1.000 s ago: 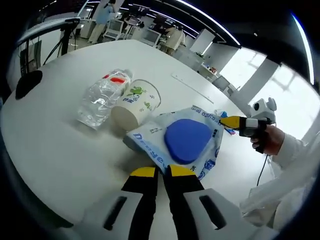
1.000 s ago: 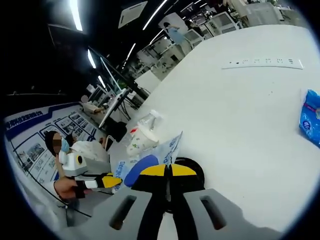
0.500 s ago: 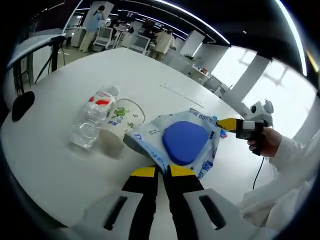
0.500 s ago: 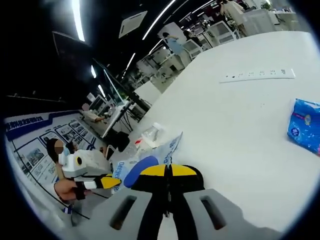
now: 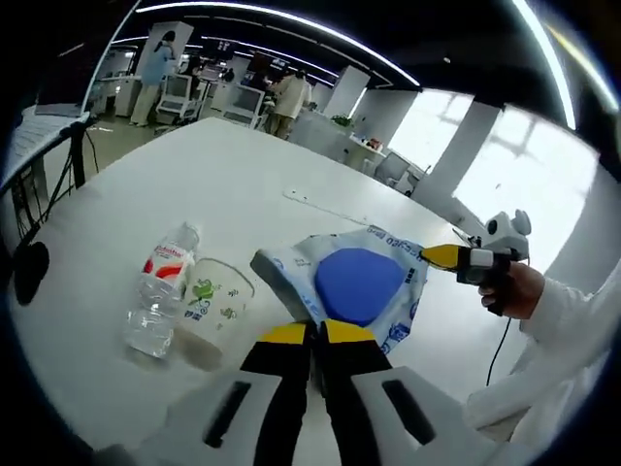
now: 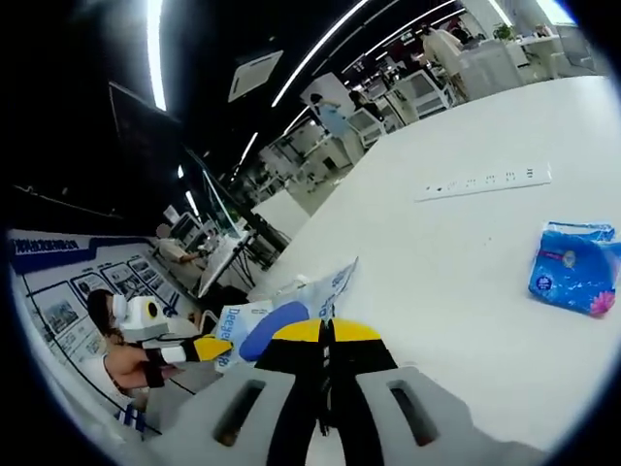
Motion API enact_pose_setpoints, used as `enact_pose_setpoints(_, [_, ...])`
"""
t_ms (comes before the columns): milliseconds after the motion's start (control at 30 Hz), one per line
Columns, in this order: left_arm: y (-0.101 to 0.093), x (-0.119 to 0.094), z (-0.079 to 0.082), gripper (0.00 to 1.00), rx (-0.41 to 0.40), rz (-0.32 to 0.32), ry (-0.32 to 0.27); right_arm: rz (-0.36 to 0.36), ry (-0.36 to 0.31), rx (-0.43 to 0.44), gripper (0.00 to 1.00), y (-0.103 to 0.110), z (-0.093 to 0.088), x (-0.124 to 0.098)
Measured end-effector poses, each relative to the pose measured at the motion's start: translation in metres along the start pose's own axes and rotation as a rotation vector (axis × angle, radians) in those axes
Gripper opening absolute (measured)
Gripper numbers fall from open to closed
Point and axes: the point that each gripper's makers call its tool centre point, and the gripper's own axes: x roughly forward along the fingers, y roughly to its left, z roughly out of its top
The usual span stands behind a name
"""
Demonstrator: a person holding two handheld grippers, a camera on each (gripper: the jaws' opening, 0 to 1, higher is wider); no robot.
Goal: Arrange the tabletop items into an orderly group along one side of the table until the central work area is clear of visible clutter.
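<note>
A white wipes bag with a blue oval (image 5: 359,282) hangs above the table, stretched between both grippers. My left gripper (image 5: 310,335) is shut on its near edge. The right gripper (image 5: 439,256), held by a hand, pinches the bag's far corner. In the right gripper view, my right gripper (image 6: 325,332) is shut with the bag (image 6: 281,316) rising from between its jaws, and the left gripper (image 6: 209,348) holds the other end. A clear water bottle (image 5: 160,296) and a paper cup (image 5: 213,309) lie side by side on the white table (image 5: 194,184).
A blue tissue pack (image 6: 572,272) lies alone on the table to the right. A white power strip (image 6: 485,182) rests farther back, the same power strip (image 5: 325,207) showing beyond the bag. A black object (image 5: 29,272) sits at the table's left edge. People and desks stand behind.
The bag has come up off the table between both shut grippers. The bottle and cup stayed put and now sit lower left in the left view. The blue pack shows more fully.
</note>
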Motion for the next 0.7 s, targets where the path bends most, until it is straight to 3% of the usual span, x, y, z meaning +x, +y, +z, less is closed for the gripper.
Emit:
enact_pose_setpoints(433, [-0.021,0.033,0.053,0.00,0.088,-0.081,-0.024,-0.067,-0.149,-0.004,0.00,-0.010,0.040,-0.023])
enact_pose_setpoints(700, [-0.030,0.060,0.082,0.00,0.126,-0.120,-0.027,-0.120,-0.213,0.004,0.00,-0.024,0.056,-0.031])
